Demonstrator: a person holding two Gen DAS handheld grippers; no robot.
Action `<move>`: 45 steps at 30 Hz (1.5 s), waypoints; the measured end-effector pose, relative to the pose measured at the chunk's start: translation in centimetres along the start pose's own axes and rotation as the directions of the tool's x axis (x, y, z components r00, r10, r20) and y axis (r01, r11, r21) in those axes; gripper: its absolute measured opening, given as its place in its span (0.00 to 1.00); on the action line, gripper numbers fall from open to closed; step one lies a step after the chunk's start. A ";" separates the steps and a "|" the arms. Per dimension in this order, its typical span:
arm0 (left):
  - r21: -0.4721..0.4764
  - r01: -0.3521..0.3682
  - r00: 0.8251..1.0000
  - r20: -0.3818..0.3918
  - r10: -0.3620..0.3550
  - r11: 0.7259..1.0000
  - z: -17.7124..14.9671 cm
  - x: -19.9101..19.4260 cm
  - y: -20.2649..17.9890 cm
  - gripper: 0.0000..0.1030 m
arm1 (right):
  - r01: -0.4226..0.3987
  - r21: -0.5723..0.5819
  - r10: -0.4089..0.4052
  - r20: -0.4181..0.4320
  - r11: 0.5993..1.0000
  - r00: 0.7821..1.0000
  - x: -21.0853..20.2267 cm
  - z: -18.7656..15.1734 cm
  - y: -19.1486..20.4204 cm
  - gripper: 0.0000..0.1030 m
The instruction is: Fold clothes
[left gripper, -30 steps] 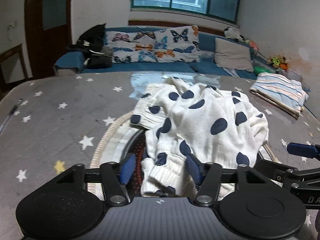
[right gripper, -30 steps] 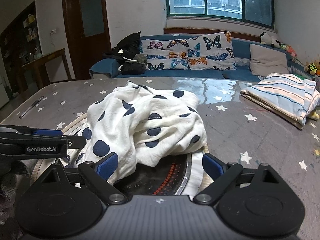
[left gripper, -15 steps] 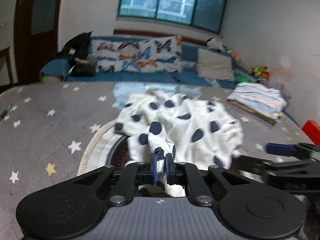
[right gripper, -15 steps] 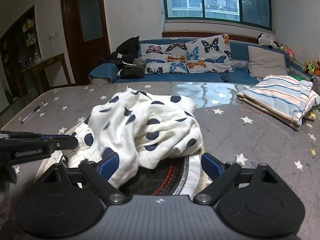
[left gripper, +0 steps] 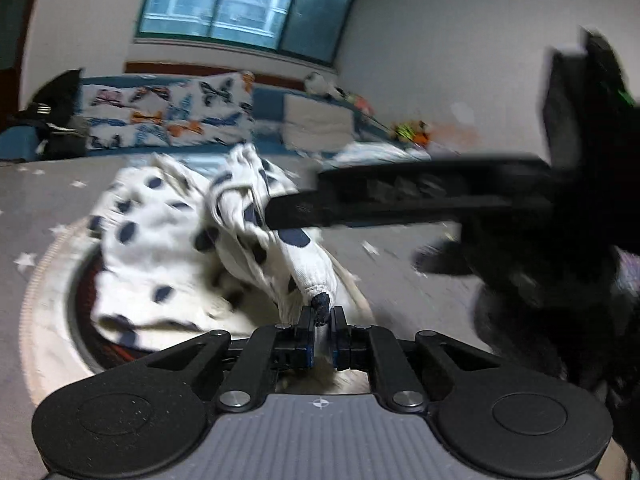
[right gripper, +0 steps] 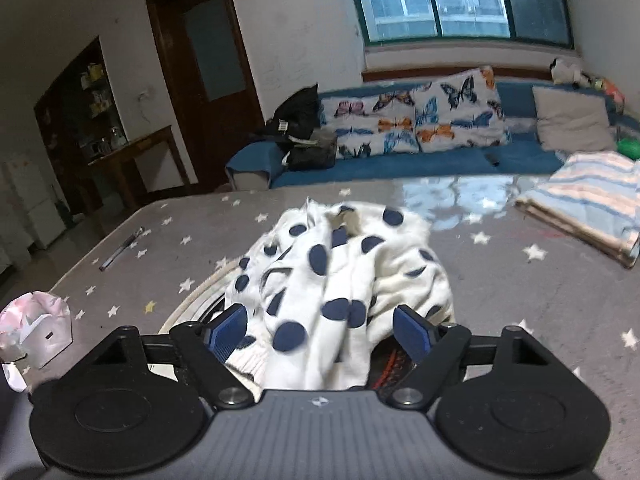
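Observation:
A white garment with dark blue dots (left gripper: 168,240) lies bunched on a round, pale-rimmed mat (left gripper: 44,280) on the star-patterned table. My left gripper (left gripper: 320,316) is shut on a twisted edge of the garment, and the cloth stretches taut from its jaws back to the heap. The right tool's black arm (left gripper: 400,204) crosses that view, blurred, just above the cloth. In the right wrist view the garment (right gripper: 340,272) fills the gap of my right gripper (right gripper: 320,328). Its jaws are closing, and the blue pads (right gripper: 226,332) still stand apart from the fabric.
A folded striped cloth (right gripper: 588,204) lies at the table's far right. A pen (right gripper: 120,252) and a pink-white pouch (right gripper: 36,328) sit at the left. Behind the table (right gripper: 560,300) stands a blue sofa with butterfly cushions (right gripper: 412,124).
The left gripper closed on the garment's edge and pulled it out sideways, swinging toward the right tool. The right jaws narrowed slightly around the cloth, which bunched up between them.

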State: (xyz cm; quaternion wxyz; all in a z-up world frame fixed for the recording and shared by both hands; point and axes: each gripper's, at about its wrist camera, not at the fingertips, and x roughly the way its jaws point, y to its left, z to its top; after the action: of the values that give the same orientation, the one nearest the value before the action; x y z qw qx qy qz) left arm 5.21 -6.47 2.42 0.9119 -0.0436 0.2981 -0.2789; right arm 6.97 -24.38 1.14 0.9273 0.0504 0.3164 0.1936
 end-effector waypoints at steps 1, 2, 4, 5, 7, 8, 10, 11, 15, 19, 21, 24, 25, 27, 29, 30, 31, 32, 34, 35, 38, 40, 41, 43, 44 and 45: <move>0.010 0.009 1.000 -0.012 -0.009 1.000 -0.3 0.1 -0.1 0.08 | 0.002 0.004 -0.002 -0.017 1.000 1.000 0.3 -0.3 -0.2 0.75; 0.018 0.015 1.000 -0.023 -0.014 1.000 -0.6 0.2 -0.2 0.09 | 0.005 0.008 -0.005 -0.036 1.000 0.999 0.7 -0.6 -0.3 0.74; 0.026 0.013 0.999 -0.036 -0.012 1.000 -0.8 0.1 0.0 0.13 | 0.011 0.016 -0.010 -0.074 1.000 0.997 1.3 -1.2 -0.7 0.62; 0.030 0.012 0.999 -0.043 -0.011 0.999 -0.9 0.1 0.2 0.15 | 0.020 0.018 -0.019 -0.086 1.000 0.996 1.5 -1.5 -0.9 0.60; 0.039 0.003 0.999 -0.048 -0.001 0.999 -1.0 -0.3 0.6 0.15 | 0.048 0.026 -0.045 -0.096 0.999 0.994 1.6 -2.1 -1.4 0.55; 0.046 -0.003 0.999 -0.048 0.005 0.999 -1.0 -0.6 1.1 0.15 | 0.068 0.036 -0.064 -0.098 0.997 0.993 1.6 -2.2 -1.9 0.52; 0.047 -0.032 0.999 -0.038 0.034 0.998 -0.8 -1.2 2.0 0.17 | 0.111 0.058 -0.105 -0.100 0.992 0.989 1.4 -2.6 -2.8 0.50; 0.039 -0.059 0.998 -0.031 0.061 0.997 -0.6 -1.5 2.6 0.21 | 0.120 0.072 -0.112 -0.103 0.990 0.988 1.4 -2.7 -3.2 0.50; -0.053 -0.235 0.972 -0.029 0.234 0.970 1.1 -1.0 5.8 0.40 | 0.118 0.115 -0.106 -0.106 0.986 0.989 1.0 -3.2 -4.2 0.50; -0.109 -0.365 0.931 -0.074 0.358 0.925 2.3 1.1 8.9 0.48 | 0.093 0.123 -0.082 -0.091 0.988 0.992 0.2 -3.5 -4.2 0.51; -0.122 -0.399 0.916 -0.095 0.389 0.909 2.5 2.0 10.0 0.48 | 0.089 0.121 -0.079 -0.081 0.989 0.994 -0.2 -3.5 -4.1 0.52; -0.128 -0.419 0.906 -0.124 0.404 0.899 2.7 3.3 11.0 0.48 | 0.078 0.116 -0.070 -0.074 0.990 0.995 -0.5 -3.3 -3.9 0.56; -0.131 -0.421 0.905 -0.132 0.405 0.897 2.7 3.6 11.2 0.48 | 0.073 0.109 -0.066 -0.073 0.991 0.995 -0.4 -3.2 -3.9 0.57; -0.136 -0.423 0.903 -0.147 0.404 0.896 2.7 4.5 11.1 0.46 | 0.072 0.097 -0.065 -0.075 0.993 0.995 -0.1 -3.1 -3.8 0.57; -0.141 -0.420 0.903 -0.161 0.398 0.896 2.5 5.0 11.3 0.36 | 0.074 0.089 -0.067 -0.076 0.993 0.995 0.4 -2.9 -3.8 0.57; -0.139 -0.417 0.905 -0.156 0.396 0.898 2.5 4.9 11.2 0.32 | 0.070 0.090 -0.063 -0.073 0.994 0.995 0.6 -2.8 -3.8 0.57; -0.136 -0.414 0.906 -0.152 0.394 0.900 2.4 4.8 11.2 0.29 | 0.065 0.090 -0.059 -0.068 0.994 0.996 0.8 -2.6 -3.7 0.57; -0.132 -0.412 0.908 -0.147 0.394 0.901 2.4 4.8 11.1 0.22 | 0.060 0.092 -0.054 -0.064 0.994 0.996 1.1 -2.4 -3.7 0.57; -0.128 -0.406 0.911 -0.139 0.389 0.905 2.4 4.4 10.9 0.13 | 0.063 0.085 -0.058 -0.061 0.994 0.996 1.8 -1.9 -3.5 0.56; -0.131 -0.401 0.913 -0.137 0.384 0.907 2.4 4.2 10.9 0.11 | 0.065 0.082 -0.060 -0.060 0.995 0.996 2.2 -1.6 -3.4 0.56; -0.136 -0.388 0.919 -0.130 0.372 0.912 2.4 3.5 10.5 0.09 | 0.073 0.073 -0.069 -0.053 0.995 0.996 3.0 -1.0 -3.2 0.47; -0.137 -0.382 0.922 -0.126 0.367 0.914 2.2 2.7 10.3 0.09 | 0.071 0.086 -0.069 -0.036 0.994 0.997 3.2 -0.4 -3.4 0.33; -0.139 -0.380 0.923 -0.125 0.365 0.914 2.1 2.3 10.2 0.08 | 0.070 0.101 -0.068 -0.023 0.992 0.997 3.1 -0.2 -3.6 0.32; -0.150 -0.371 0.927 -0.122 0.355 0.916 1.9 1.4 10.0 0.08 | 0.079 0.138 -0.081 0.006 0.987 0.997 2.6 0.2 -4.3 0.23; -0.158 -0.363 0.930 -0.119 0.347 0.918 1.8 0.9 10.0 0.08 | 0.090 0.161 -0.094 0.018 0.983 0.995 2.2 0.3 -4.8 0.23; -0.166 -0.354 0.934 -0.117 0.338 0.920 1.7 0.4 9.9 0.08 | 0.100 0.186 -0.106 0.023 0.977 0.994 1.9 0.3 -5.4 0.22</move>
State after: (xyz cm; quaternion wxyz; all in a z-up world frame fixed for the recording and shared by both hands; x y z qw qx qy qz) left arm 11.23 1.52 1.14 0.9252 -0.0625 0.3644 -0.0860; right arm 10.25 -28.62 -0.87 0.9324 0.1229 0.3201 0.1144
